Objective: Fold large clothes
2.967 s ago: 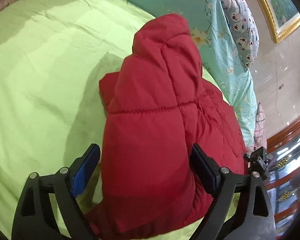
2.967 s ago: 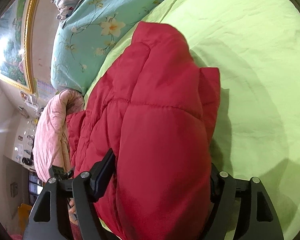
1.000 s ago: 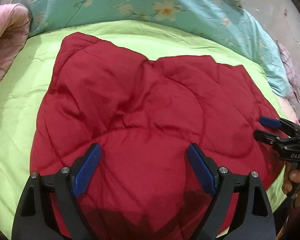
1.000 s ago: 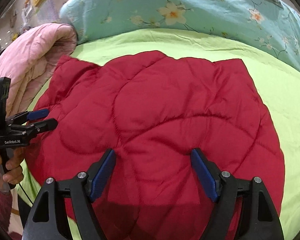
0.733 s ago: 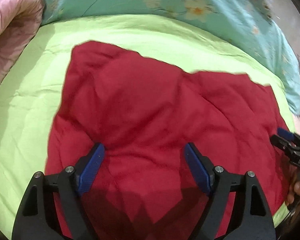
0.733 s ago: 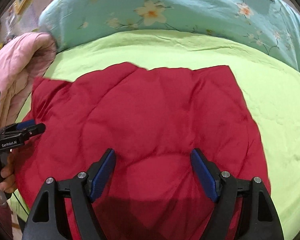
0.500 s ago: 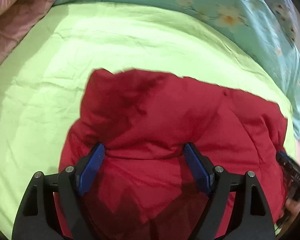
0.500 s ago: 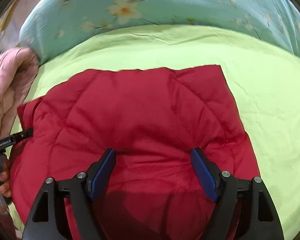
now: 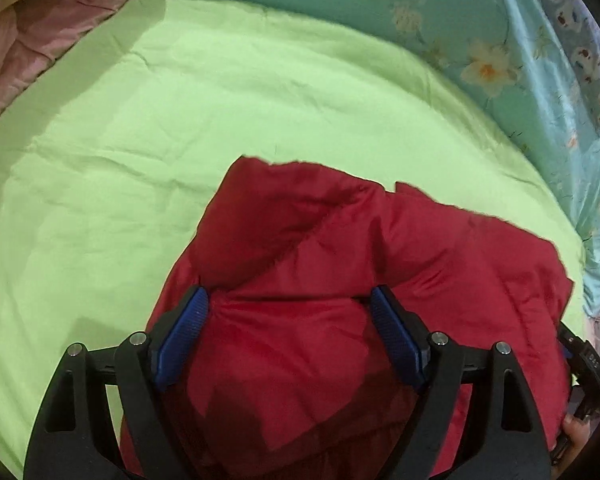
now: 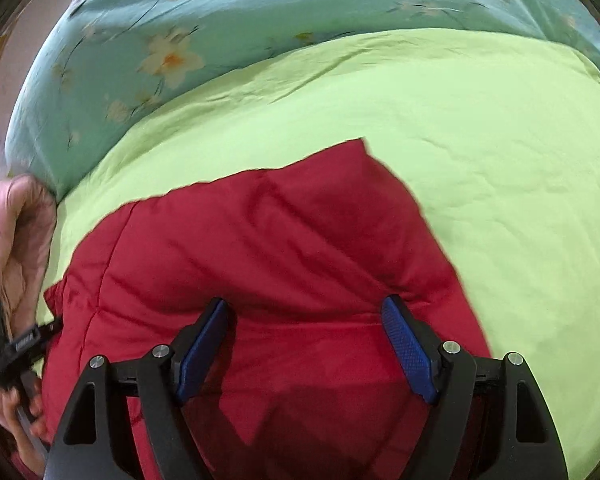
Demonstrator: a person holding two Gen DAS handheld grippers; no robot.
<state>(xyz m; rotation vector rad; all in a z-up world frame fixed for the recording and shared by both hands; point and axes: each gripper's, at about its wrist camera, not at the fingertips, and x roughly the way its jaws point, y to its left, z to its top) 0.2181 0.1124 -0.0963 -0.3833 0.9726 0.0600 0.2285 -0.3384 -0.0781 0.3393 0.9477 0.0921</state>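
Red padded jacket lies bunched on the green bed sheet, near edge of the bed, folded over on itself with a thick fold running across between both tools.

Left gripper: jaws spread wide, blue pads either side of a puffy roll of the jacket. The fabric fills the gap and the pads sit right against it; can't tell if they actually press. The left jaws were just closing a bit, jacket between them.

Right gripper: jaws also spread wide, straddling the jacket's fold, fabric bulging between the pads. Left pad looks just off the cloth; right pad touches it at the crease. Not a firm pinch as far as I can see.

Each tool shows at the edge of the other's view, with fingers of the holding hand visible.

Around it: teal flowered quilt along the far side of the sheet, pink blanket heaped at the left corner, touching the sheet. Jacket well apart from the quilt, near the pink blanket in the right view.
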